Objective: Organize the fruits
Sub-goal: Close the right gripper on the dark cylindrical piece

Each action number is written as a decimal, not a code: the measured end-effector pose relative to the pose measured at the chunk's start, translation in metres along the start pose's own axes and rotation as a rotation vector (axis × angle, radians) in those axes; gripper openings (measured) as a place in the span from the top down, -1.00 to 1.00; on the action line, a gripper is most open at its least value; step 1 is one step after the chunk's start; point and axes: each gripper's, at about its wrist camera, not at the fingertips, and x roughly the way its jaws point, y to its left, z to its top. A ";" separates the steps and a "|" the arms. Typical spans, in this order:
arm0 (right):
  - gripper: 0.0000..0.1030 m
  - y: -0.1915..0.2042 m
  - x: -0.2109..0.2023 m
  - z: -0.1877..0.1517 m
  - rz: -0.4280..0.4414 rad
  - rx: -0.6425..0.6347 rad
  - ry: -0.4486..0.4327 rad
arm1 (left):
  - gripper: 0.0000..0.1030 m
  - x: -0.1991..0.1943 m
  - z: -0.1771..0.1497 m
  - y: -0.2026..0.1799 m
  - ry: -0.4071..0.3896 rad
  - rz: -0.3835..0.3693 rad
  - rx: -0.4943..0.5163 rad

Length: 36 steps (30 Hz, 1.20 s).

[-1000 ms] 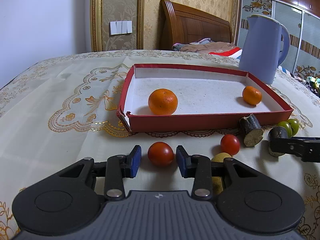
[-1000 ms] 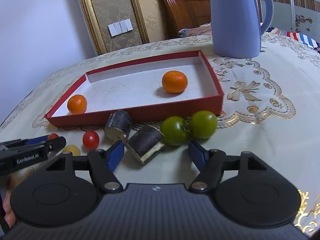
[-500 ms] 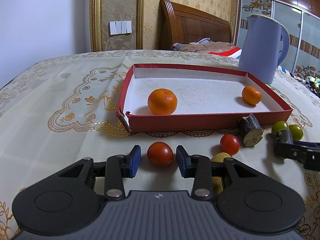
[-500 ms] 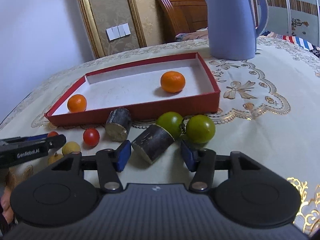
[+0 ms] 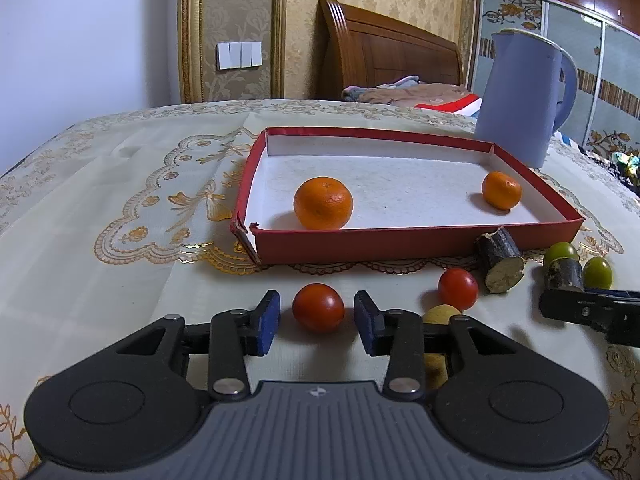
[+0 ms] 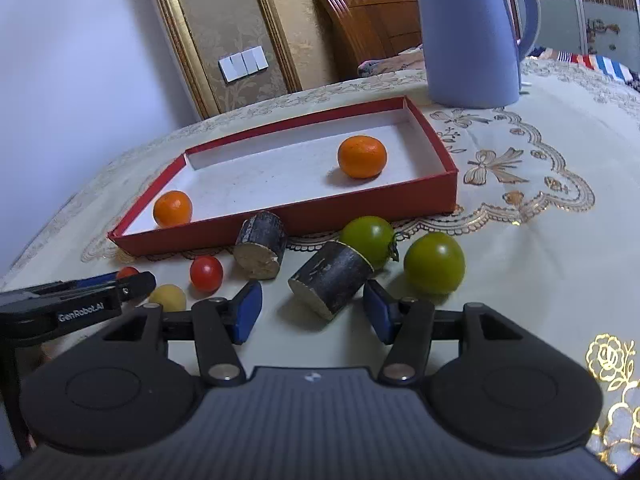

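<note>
One readable marking: "GenRobot.AI"

The white lettering "GenRobot.AI" is showing on the black side of the left gripper [image 6: 132, 280], which is reaching in from nine o'clock in the right wrist view. Small white logo marks on both camera housings are sitting at six o'clock, too small to read.

Both grippers are black plastic with ribbed grey bodies, silver screws and blue-padded fingers [image 5: 267, 322].
</note>
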 end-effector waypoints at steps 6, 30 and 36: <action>0.23 -0.004 0.002 0.001 -0.007 -0.002 -0.008 | 0.23 0.000 0.000 0.000 -0.001 -0.003 -0.004; 0.32 0.000 -0.016 -0.003 0.019 -0.074 -0.077 | 0.37 -0.008 -0.001 0.004 -0.049 -0.004 -0.027; 0.32 0.000 -0.032 -0.003 0.017 -0.100 -0.130 | 0.51 -0.010 -0.001 0.003 -0.067 -0.011 -0.022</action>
